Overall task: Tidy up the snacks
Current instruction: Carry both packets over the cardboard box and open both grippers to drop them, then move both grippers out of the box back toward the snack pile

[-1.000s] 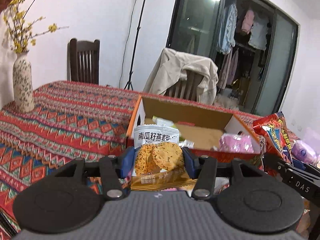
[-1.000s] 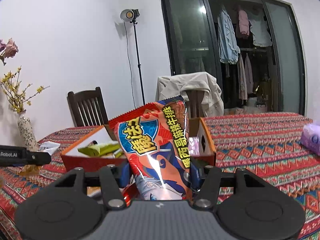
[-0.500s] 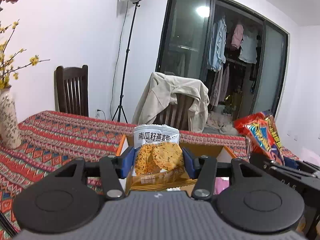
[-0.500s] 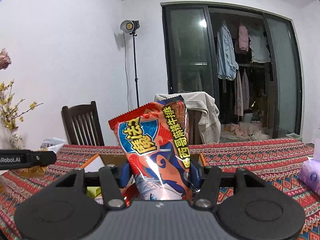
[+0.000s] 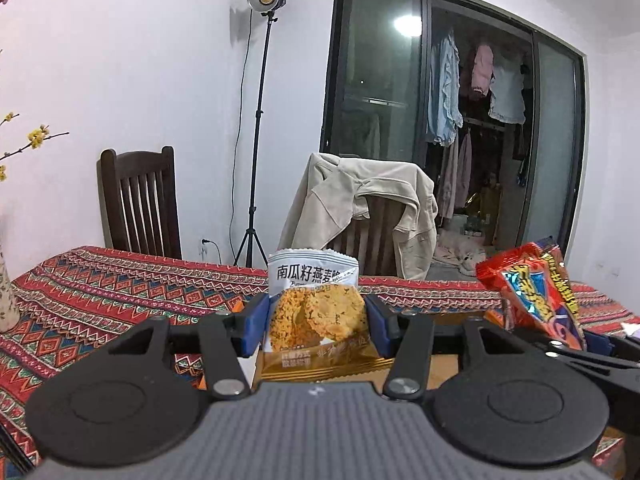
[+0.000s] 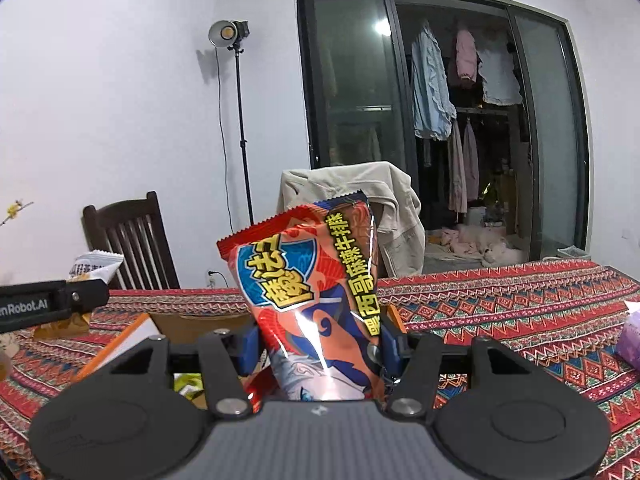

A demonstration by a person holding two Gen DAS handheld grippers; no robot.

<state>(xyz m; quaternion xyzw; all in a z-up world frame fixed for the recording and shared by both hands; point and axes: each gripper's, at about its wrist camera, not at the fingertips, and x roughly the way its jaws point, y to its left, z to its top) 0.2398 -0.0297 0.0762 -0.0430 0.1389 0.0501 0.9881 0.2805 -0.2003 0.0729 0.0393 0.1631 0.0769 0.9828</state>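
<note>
My left gripper [image 5: 316, 320] is shut on a white and gold oat cracker packet [image 5: 314, 312], held upright above the table. My right gripper [image 6: 320, 344] is shut on a red snack bag [image 6: 316, 300] with yellow lettering, also upright. The red bag shows at the right of the left wrist view [image 5: 536, 292]. The cracker packet shows at the left of the right wrist view [image 6: 94, 266]. The open cardboard box [image 6: 192, 320] lies low in front of both grippers, mostly hidden behind them.
A patterned red tablecloth [image 6: 520, 304] covers the table. A dark wooden chair [image 5: 140, 200] and a chair draped with a beige jacket [image 5: 360, 200] stand beyond it. A light stand [image 5: 260, 120] is at the wall. A purple pack [image 6: 632, 340] sits at the right.
Both grippers have risen and tilted up with their snacks still held. The cardboard box has dropped almost out of both views.
</note>
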